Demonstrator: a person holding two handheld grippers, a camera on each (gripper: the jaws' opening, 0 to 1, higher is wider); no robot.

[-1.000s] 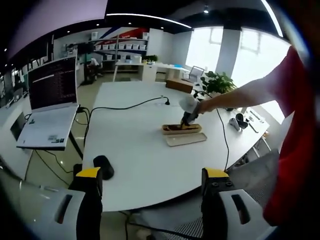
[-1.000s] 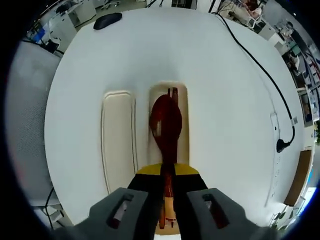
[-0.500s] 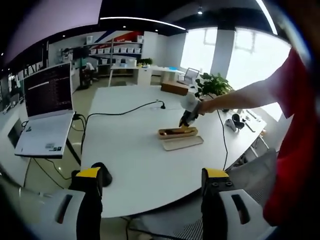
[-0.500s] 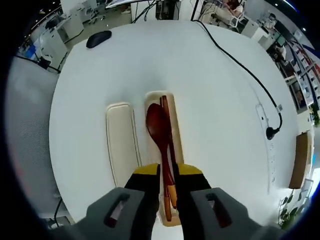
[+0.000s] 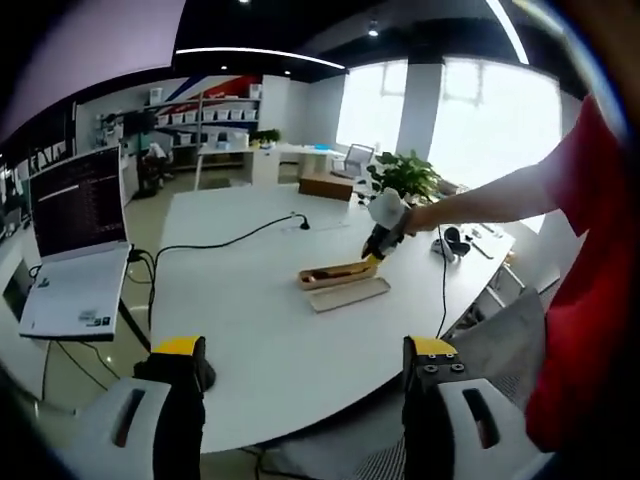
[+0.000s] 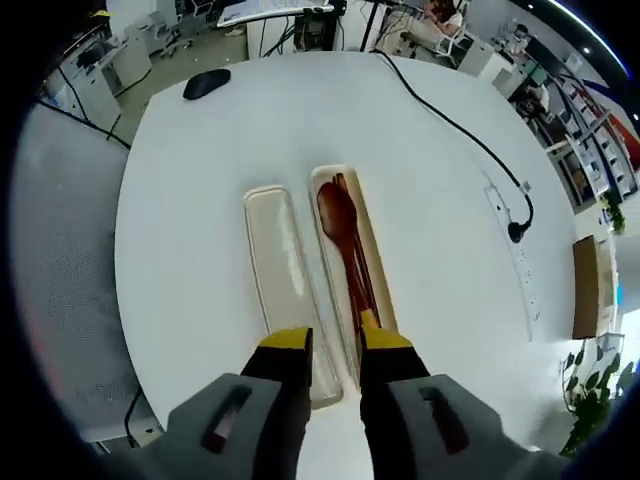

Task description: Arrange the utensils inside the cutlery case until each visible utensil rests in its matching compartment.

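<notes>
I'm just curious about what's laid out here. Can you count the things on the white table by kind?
Cutlery case base: 1
Case lid: 1
Wooden spoon: 1
Chopsticks, lying in the base beside the spoon: looks like 1 pair
Black mouse: 1
Black cable: 1
Total: 6

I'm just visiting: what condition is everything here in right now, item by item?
Cutlery case: open, on the table, holding utensils.
Lid: off, lying flat beside the case.
Wooden spoon: lying inside the case.
Chopsticks: lying in the case beside the spoon.
Right hand-held gripper: open, empty, above the near end of the case.
Left hand-held gripper: open, empty, away from the case.
Laptop: open, screen lit.
</notes>
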